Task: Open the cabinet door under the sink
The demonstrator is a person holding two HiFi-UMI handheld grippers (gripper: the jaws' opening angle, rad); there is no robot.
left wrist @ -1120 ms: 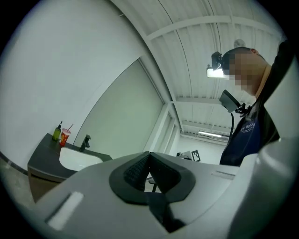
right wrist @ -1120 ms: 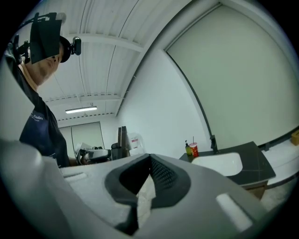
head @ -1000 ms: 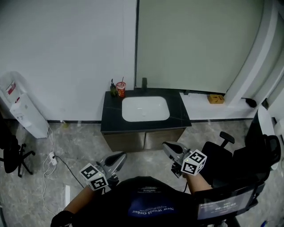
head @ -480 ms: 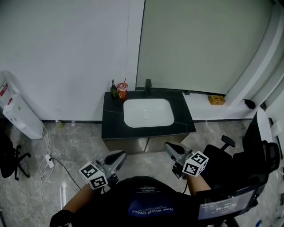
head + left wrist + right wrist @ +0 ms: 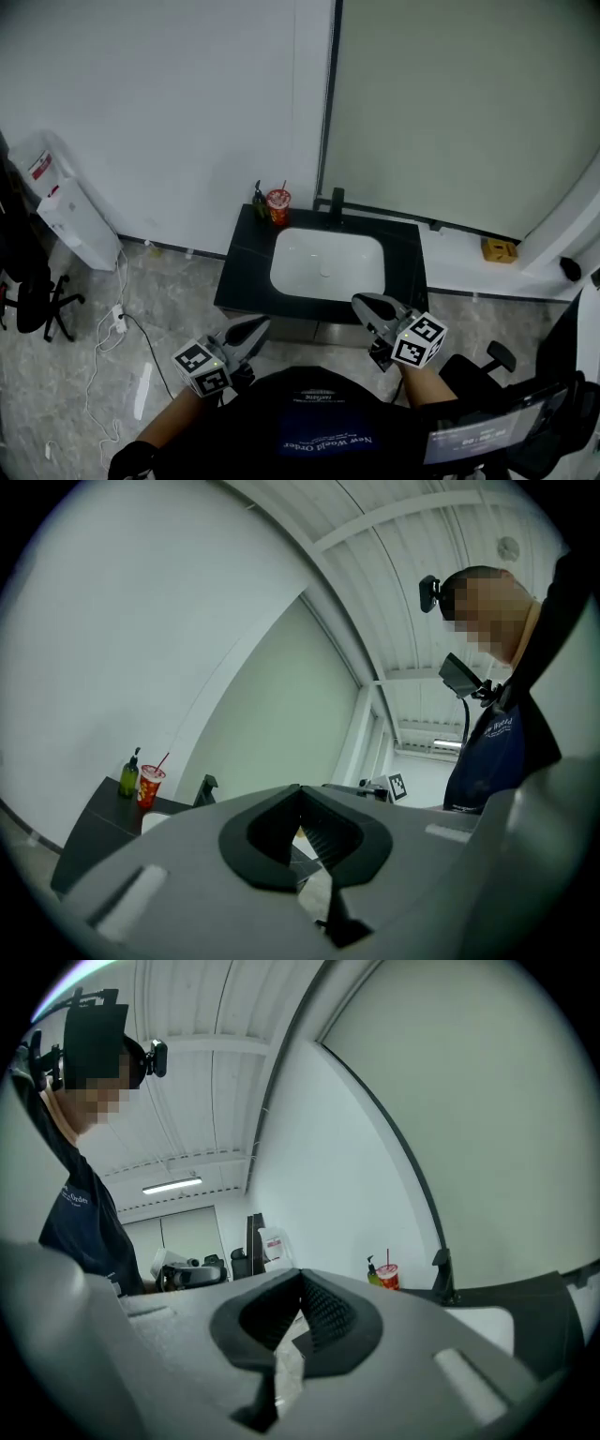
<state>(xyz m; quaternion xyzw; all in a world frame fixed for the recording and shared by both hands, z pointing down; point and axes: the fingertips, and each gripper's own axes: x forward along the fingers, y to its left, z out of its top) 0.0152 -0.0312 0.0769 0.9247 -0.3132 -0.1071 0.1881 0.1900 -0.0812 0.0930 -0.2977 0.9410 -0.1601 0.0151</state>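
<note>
Head view, nearest you: your left gripper (image 5: 255, 327) and right gripper (image 5: 362, 302) sit either side of your chest. Both are held about level and aimed at the vanity, and each has its jaws pressed together on nothing. Neither seems to touch the vanity.

Just beyond and between them you can see a strip of the cabinet door (image 5: 314, 330) under the black counter (image 5: 246, 274). What shows of it looks flush and shut. The steep angle hides most of its front, and no handle can be made out.

By my reading you are only at the approach. Nothing is open, and you have yet to reach the door, get a grip or a hook on its edge, and swing it out.

Farther off lie the white sink (image 5: 327, 265) and the faucet (image 5: 336, 202). A red cup (image 5: 278, 205) and a green bottle (image 5: 259, 199) stand at the counter's far left corner.
</note>
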